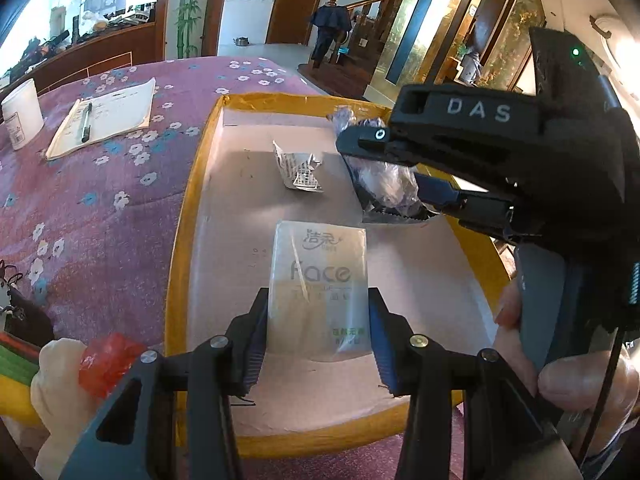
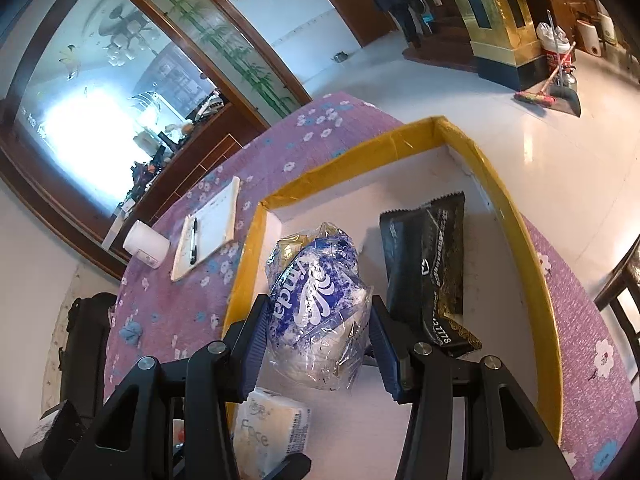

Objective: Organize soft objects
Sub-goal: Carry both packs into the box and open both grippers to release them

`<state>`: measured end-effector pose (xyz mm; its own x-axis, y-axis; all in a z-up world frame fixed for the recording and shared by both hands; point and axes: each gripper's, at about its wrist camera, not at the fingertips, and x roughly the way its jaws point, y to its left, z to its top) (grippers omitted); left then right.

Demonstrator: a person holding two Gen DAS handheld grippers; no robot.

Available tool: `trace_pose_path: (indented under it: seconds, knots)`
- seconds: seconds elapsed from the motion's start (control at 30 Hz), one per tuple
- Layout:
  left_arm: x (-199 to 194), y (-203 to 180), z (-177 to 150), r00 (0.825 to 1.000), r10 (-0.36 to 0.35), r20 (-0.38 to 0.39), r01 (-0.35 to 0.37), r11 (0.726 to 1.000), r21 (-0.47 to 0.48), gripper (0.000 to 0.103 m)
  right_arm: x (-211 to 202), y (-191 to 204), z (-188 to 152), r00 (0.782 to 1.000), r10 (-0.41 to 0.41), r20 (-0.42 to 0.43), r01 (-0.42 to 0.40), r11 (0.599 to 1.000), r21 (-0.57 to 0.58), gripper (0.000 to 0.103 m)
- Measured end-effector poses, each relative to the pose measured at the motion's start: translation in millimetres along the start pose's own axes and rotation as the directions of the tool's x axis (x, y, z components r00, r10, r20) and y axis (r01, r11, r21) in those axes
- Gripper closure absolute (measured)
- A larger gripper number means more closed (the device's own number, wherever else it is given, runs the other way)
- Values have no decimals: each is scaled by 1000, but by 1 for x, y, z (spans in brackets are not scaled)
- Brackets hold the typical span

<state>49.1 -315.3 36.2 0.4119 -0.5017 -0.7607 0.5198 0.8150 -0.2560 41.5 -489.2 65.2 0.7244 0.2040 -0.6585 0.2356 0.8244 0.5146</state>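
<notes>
Left gripper [image 1: 318, 336]: fingers pinched on the white tissue pack [image 1: 320, 280], held low over the yellow-rimmed tray [image 1: 180, 240].
Right gripper [image 2: 318, 340]: fingers pinched on the blue tissue bag [image 2: 316, 304], above the tray floor, beside the black pouch [image 2: 428, 264].
Step judged: both packs are being set into the tray.
Advice: each pack should be lowered flat onto bare floor before the fingers are spread; the crumpled wrapper [image 1: 300, 168] should be avoided.

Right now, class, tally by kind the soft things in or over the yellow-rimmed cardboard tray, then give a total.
Tissue packs: 2 (white Face tissue pack; blue-and-white crinkly plastic tissue pack)
Black foil sachet: 1
Crumpled silver printed wrapper: 1
Total: 4
</notes>
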Motion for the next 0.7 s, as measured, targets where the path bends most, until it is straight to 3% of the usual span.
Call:
trace_pose_path:
  seconds: [0.27, 0.37, 0.47, 0.7]
  knots:
    - [5, 2, -2, 1000, 4, -12, -5, 1000, -7, 59, 1, -4, -2, 1000, -14, -2, 14, 1000, 10, 50]
    - [6, 1, -2, 1000, 3, -12, -3, 1000, -2, 58, 0, -3, -1, 1000, -14, 5, 14, 1000, 10, 44]
    - [5, 1, -3, 1000, 2, -11, -2, 1000, -2, 54, -4, -2, -1, 1000, -18, 22, 18, 1000, 6, 31]
    - [0, 2, -3, 1000, -15, 9, 15, 1000, -9, 46, -17, -5, 2, 998, -4, 68, 3, 1000, 17, 29]
